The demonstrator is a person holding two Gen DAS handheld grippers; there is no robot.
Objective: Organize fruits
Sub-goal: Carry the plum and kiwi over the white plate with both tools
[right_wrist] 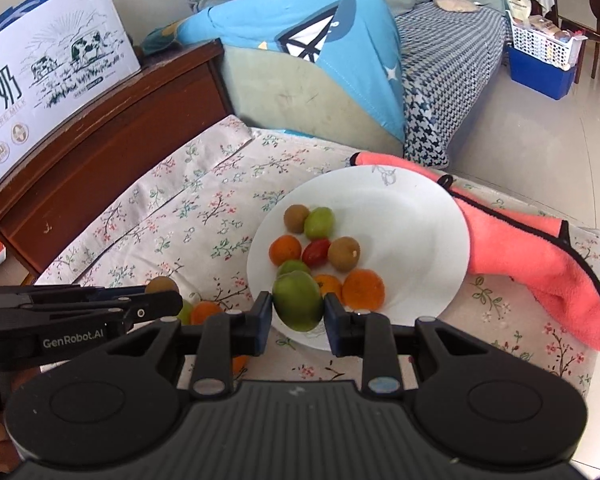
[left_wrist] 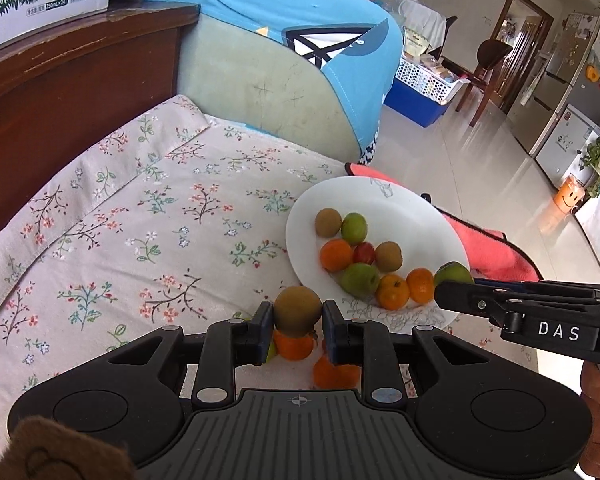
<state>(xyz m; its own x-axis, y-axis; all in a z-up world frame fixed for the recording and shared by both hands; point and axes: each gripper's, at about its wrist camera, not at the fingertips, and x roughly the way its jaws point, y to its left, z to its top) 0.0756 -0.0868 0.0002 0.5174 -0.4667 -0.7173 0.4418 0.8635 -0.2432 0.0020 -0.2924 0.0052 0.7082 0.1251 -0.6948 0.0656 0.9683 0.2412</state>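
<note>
My left gripper (left_wrist: 297, 314) is shut on a brown kiwi (left_wrist: 297, 309), held above loose oranges (left_wrist: 294, 345) on the floral cloth (left_wrist: 140, 216). A green fruit (right_wrist: 299, 301) is clamped in my right gripper (right_wrist: 297, 307), just over the near rim of the white plate (right_wrist: 400, 216). On the plate lie several fruits: kiwis (right_wrist: 343, 253), oranges (right_wrist: 363, 288), green ones (right_wrist: 319, 222) and a red one (right_wrist: 316, 251). In the left wrist view the right gripper (left_wrist: 448, 284) enters from the right with the green fruit (left_wrist: 454, 272). The left gripper (right_wrist: 160, 296) shows at the left of the right wrist view.
A pink towel (right_wrist: 540, 264) lies at the plate's right side. A wooden headboard (right_wrist: 100, 136) with a milk carton box (right_wrist: 52, 72) stands on the left. A cushion with blue fabric (right_wrist: 320, 80) sits behind. Tiled floor (left_wrist: 480, 152) drops off to the right.
</note>
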